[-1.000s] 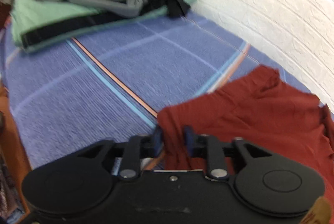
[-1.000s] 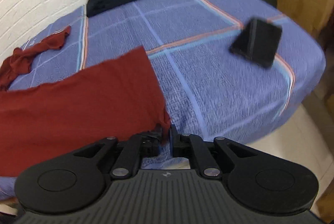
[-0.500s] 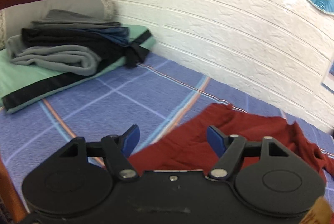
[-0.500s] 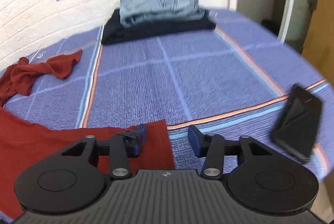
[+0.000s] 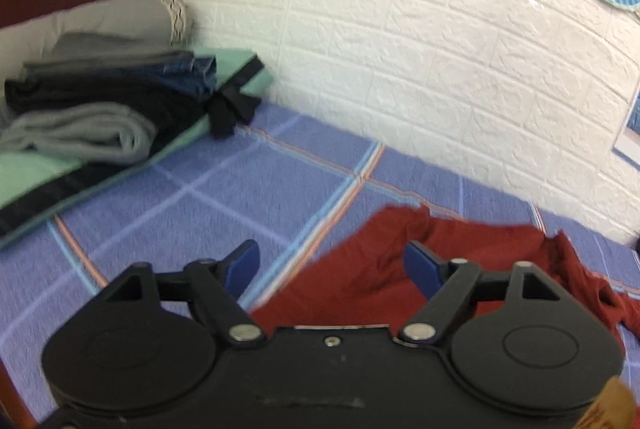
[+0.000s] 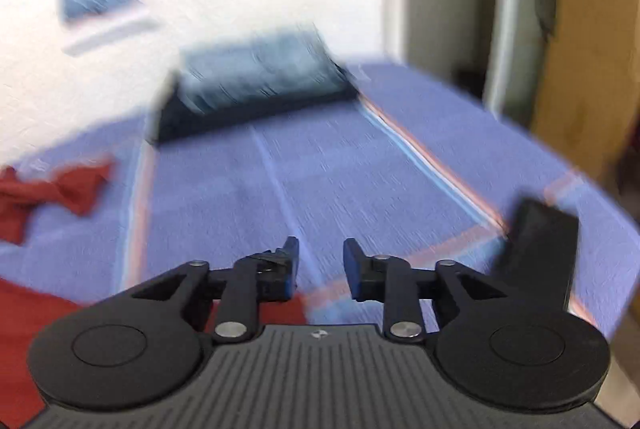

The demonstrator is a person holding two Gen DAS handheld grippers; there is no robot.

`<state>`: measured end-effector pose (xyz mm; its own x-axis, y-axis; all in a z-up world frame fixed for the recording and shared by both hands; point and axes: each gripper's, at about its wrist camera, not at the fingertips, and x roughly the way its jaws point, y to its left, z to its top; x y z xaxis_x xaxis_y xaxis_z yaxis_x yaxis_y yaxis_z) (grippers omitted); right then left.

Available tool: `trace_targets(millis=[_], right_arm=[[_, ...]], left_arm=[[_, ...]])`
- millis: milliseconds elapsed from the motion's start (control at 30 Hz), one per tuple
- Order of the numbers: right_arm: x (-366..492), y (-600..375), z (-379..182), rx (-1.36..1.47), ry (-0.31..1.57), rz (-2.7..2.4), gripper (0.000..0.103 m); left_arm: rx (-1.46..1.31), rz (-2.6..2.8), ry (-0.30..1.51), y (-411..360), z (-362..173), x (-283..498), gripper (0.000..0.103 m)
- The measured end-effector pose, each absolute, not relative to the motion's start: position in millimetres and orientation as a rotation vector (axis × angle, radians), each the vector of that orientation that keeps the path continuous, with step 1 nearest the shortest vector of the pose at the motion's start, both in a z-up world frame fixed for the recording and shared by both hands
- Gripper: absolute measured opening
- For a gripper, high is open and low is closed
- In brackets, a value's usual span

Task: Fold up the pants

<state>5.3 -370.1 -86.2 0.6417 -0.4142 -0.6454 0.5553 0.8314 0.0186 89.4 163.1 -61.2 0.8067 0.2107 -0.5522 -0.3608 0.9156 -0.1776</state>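
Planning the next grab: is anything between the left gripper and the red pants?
Nothing visible. The open left gripper hangs just above the red pants, with only bare bedsheet beside them.

- Left gripper (image 5: 332, 265): matte black body, two round discs flanking the jaws, black link arms with triangular cut-outs.
- Silver pivot rivets behind each finger; small screw centred behind the jaws.
- Fingers (image 5: 242, 263) tipped with blue pads.
- Tan patch behind the right-hand disc, at the frame corner; unclear what it is.
- Right gripper (image 6: 320, 263): same black discs and link arms, silver rivets.
- Ribbed grey-black plate behind the jaws, small pale logo at its front edge.
- Fingers (image 6: 354, 263) dark blue; left one carries a blocky black fitting.
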Motion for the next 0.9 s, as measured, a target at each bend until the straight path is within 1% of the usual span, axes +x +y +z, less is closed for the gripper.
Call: trace_targets(millis=[100, 167, 267, 367, 500, 633, 900], right_arm=[[35.1, -354.7, -76.0, 0.281, 0.658, -0.348, 0.048], [64.5, -338.9, -79.9, 0.266, 0.671, -0.26, 0.05], [114.4, -317.0, -96.3, 0.228, 0.708, -0.173, 0.054], [152.2, -302.8, -115.3, 0.236, 0.755, -0.11, 0.054], [190.4, -298.6, -133.2, 0.244, 0.803, -0.082, 0.058], [200.9, -280.4, -137.5, 0.225, 0.804, -0.024, 0.058], [197.4, -243.9, -146.8, 0.008, 0.79, 0.009, 0.058]], left_arm=[[-0.278, 0.266, 0.581, 166.4, -58.0, 120.6, 0.082], [-0.262, 0.245, 0.605, 165.0, -61.6, 144.3, 0.082], [-0.216, 0.191, 0.649, 160.3, -74.3, 178.9, 0.082], [-0.167, 0.169, 0.679, 157.8, -89.7, 209.0, 0.082], [-0.146, 0.144, 0.7, 155.0, -103.0, 232.7, 0.082], [-0.146, 0.127, 0.728, 153.0, -115.8, 250.9, 0.082], [-0.148, 0.112, 0.772, 148.8, -141.4, 275.8, 0.081]])
